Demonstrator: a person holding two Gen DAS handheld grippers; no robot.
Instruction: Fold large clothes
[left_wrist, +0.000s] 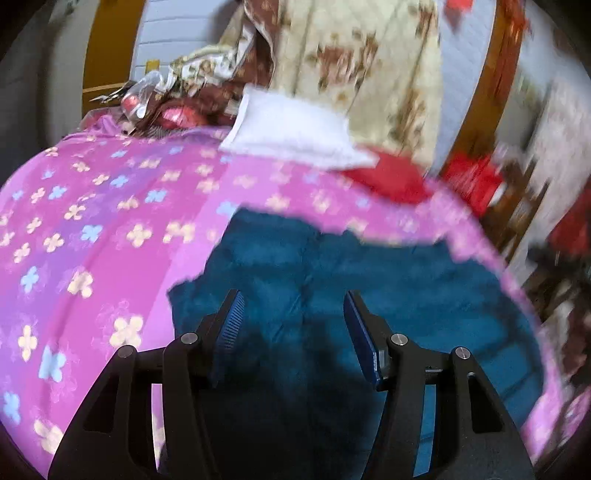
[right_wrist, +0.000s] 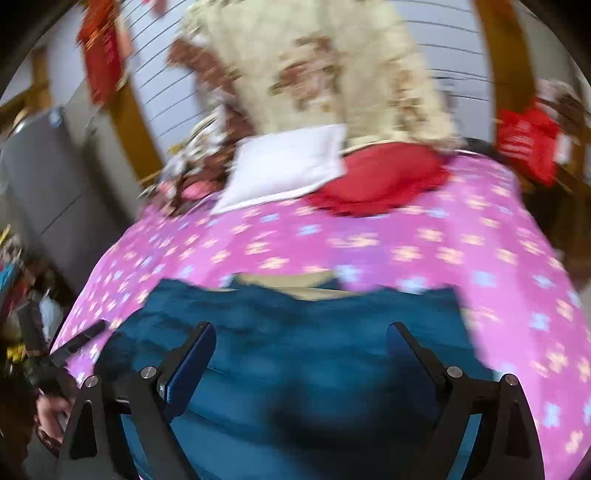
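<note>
Left gripper and right gripper both hang with jaws spread wide, holding nothing, above the blue garment spread on the pink flowered bedsheet; white pillow beyond

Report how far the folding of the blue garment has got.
Done: the blue garment lies spread on the pink floral bedspread. In hand: nothing; left hand-held gripper and right hand-held gripper hover open above it. Left: every fold.
</note>
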